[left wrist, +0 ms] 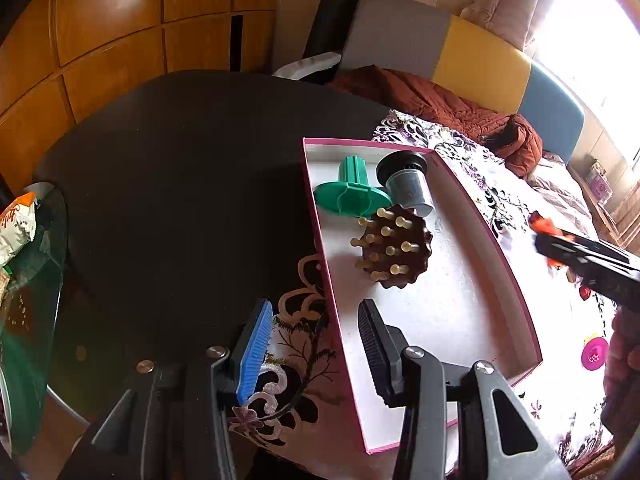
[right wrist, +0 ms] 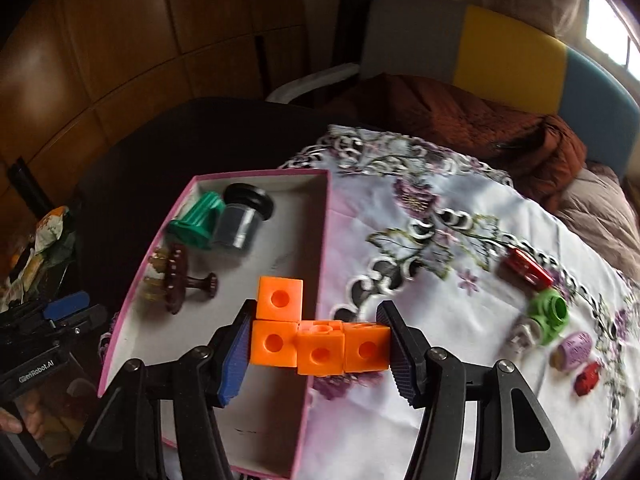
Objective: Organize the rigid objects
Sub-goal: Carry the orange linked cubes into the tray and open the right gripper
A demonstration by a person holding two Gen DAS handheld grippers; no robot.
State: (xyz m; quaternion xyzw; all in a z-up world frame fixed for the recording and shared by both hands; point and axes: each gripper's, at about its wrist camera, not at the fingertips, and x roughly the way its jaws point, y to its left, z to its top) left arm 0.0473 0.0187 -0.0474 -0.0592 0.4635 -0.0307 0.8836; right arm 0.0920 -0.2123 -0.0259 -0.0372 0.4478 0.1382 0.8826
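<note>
An L-shaped block of orange linked cubes (right wrist: 320, 344) is clamped end to end in my right gripper (right wrist: 316, 350), which hangs over the right wall of a pink-rimmed shallow box (right wrist: 325, 240). The left wrist view catches that gripper as a blur at the right edge (left wrist: 580, 256). In the box (left wrist: 316, 216) lie a green flanged piece (left wrist: 352, 194), a grey jar with a black lid (left wrist: 408, 184) and a brown peg massager (left wrist: 394, 246). My left gripper (left wrist: 316, 356) stands open astride the box's left wall, its pads clear of it.
On the floral cloth (right wrist: 420, 208), right of the box, lie a red piece (right wrist: 526, 270), a green ring part (right wrist: 548, 314), a purple cylinder (right wrist: 574, 350) and a small red item (right wrist: 588, 376). A snack packet (left wrist: 18, 228) sits on a glass side table at left. A sofa stands behind.
</note>
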